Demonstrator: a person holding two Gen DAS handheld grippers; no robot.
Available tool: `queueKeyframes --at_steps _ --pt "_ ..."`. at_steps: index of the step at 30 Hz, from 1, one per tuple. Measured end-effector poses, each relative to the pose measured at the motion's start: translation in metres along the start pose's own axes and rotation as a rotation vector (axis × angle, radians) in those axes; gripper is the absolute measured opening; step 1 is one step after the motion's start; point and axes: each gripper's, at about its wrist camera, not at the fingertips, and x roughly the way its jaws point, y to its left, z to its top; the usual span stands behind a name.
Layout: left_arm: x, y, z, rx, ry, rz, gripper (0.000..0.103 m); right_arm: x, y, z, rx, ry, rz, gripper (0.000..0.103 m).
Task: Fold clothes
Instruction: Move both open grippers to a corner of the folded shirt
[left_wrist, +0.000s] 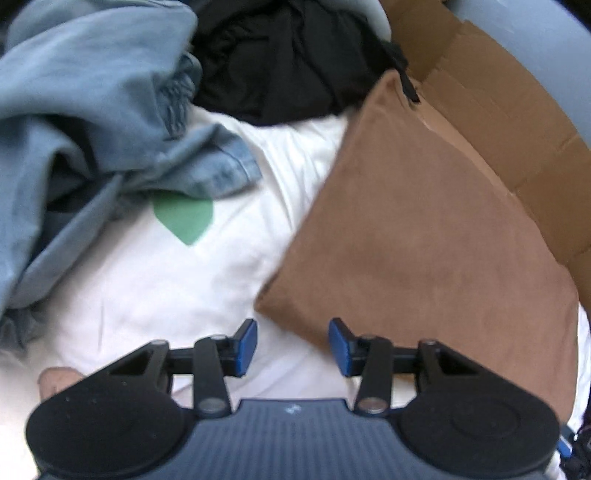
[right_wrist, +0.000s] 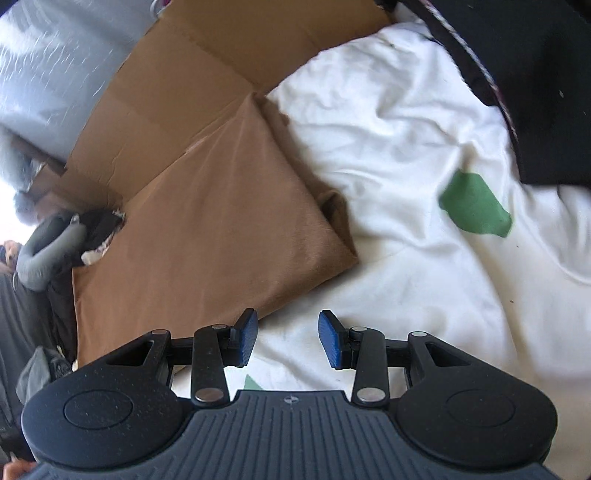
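Two grippers hang over the laundry, and you hold nothing in either: the left gripper (left_wrist: 293, 345) has its blue pads apart above the white cloth, right at the near corner of the folded brown fabric square (left_wrist: 424, 229), and the right gripper (right_wrist: 287, 338) stands just as parted above the white garment with green patches (right_wrist: 406, 177), beside that brown square's lower edge. Count what lies before you: one brown folded piece resting partly on flattened brown cardboard (right_wrist: 192, 74), one white garment spread beneath, one crumpled pale-blue denim piece (left_wrist: 85, 122) heaped at its left, and one black garment (left_wrist: 284, 55) bunched at the far side. All of it looks soft and limp, likely to sag and slide, so I judge you should pinch the white garment at a hem or corner, not mid-panel.
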Motion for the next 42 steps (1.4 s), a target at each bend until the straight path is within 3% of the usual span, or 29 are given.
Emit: queueKeyframes --at_steps 3,13,17,20,24,25,26,28,35,42 --pt "0.003 -0.001 0.002 0.012 -0.006 -0.005 0.045 0.000 -0.005 0.001 0.015 -0.004 0.001 0.044" --pt "0.019 0.012 0.000 -0.079 -0.029 0.004 0.040 0.014 -0.009 0.011 0.141 -0.027 -0.035 0.042" --pt "0.018 0.017 0.000 -0.083 -0.039 0.007 0.034 0.017 -0.015 0.015 0.185 -0.047 -0.062 0.008" --pt "0.015 0.021 -0.001 -0.099 -0.045 0.003 0.031 0.012 -0.023 0.017 0.231 -0.072 -0.063 0.006" --pt "0.005 0.039 -0.002 -0.234 -0.086 -0.060 0.027 0.006 -0.026 0.015 0.271 -0.082 -0.022 0.010" --pt "0.001 0.043 -0.002 -0.266 -0.099 -0.079 0.027 0.006 -0.025 0.014 0.268 -0.079 -0.005 0.018" --pt "0.000 0.046 -0.002 -0.288 -0.101 -0.098 0.028 0.006 -0.024 0.012 0.269 -0.072 0.013 0.033" --pt "-0.002 0.050 -0.004 -0.327 -0.089 -0.123 0.028 0.006 -0.023 0.008 0.278 -0.075 0.037 0.042" --pt "0.002 0.051 -0.015 -0.415 -0.075 -0.187 0.028 0.020 -0.027 0.003 0.338 -0.081 0.071 0.042" --pt "0.022 0.056 -0.021 -0.528 -0.080 -0.271 0.039 0.033 -0.031 0.004 0.397 -0.111 0.106 0.040"
